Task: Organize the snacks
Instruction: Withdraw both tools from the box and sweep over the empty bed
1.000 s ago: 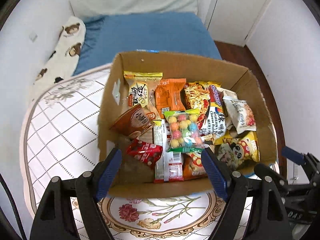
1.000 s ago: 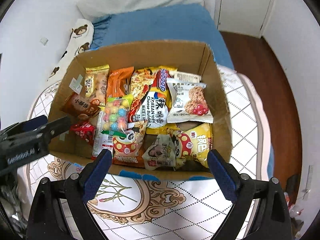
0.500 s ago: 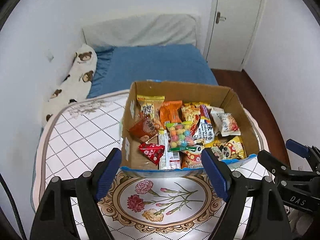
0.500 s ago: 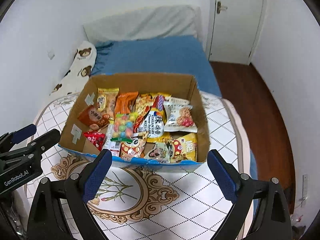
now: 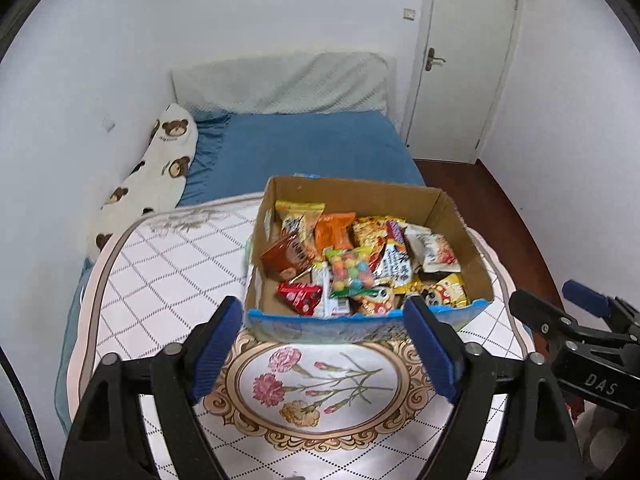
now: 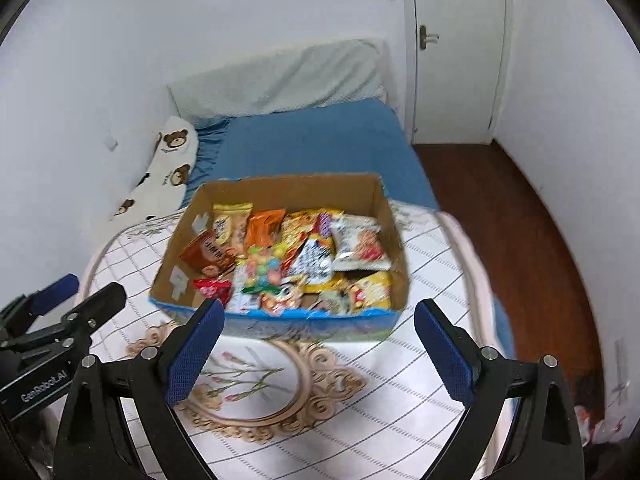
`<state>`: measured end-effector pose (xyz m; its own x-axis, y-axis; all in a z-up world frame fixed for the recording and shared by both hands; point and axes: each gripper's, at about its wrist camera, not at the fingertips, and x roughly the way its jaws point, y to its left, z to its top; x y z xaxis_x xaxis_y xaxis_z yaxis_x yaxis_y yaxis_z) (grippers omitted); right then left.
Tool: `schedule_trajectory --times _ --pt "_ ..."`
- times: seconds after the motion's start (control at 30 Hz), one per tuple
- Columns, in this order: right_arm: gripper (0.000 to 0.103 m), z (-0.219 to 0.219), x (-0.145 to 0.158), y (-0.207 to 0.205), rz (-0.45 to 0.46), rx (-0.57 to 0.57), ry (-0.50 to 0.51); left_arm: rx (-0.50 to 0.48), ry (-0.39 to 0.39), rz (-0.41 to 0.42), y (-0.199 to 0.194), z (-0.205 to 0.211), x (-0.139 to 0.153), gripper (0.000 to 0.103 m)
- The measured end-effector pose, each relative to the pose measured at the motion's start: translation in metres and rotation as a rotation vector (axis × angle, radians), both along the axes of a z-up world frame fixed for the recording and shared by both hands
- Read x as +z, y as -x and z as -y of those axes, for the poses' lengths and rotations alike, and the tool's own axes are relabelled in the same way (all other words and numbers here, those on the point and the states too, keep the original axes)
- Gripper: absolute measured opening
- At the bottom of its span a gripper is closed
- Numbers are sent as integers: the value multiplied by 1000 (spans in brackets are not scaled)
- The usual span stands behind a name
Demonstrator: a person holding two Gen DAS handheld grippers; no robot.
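Both grippers pull back and up from cardboard box (image 5: 362,200); a second ago box filled view, now it looks small and far. Box sits on table (image 5: 168,272) with flower cloth, bed (image 5: 312,148) behind it. Snacks all inside box: candy ball bag (image 5: 352,272) in middle, red packet (image 5: 300,298) near front, orange packet (image 5: 334,232) at back. Left gripper (image 5: 324,352) wide apart, holds nothing. Right gripper (image 6: 320,352) wide apart too, holds nothing. No snack left on table. Sorting looks done, or close to it.
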<state>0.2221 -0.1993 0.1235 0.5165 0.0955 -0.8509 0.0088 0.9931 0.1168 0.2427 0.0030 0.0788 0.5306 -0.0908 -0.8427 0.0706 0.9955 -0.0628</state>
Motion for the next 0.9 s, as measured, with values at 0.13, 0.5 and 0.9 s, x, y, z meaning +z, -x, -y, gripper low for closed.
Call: schedule_trajectory --times 0.13,0.5,0.9 --pt "98 -12 -26 5 -63 37 -72 56 -30 -65 4 -24 -28 99" --pt "83 -79 -144 16 -322 142 -214 299 -176 -308 33 -137 -130 99" --pt "59 -118 -179 12 -359 168 -155 266 -137 -315 31 -127 -129 99"
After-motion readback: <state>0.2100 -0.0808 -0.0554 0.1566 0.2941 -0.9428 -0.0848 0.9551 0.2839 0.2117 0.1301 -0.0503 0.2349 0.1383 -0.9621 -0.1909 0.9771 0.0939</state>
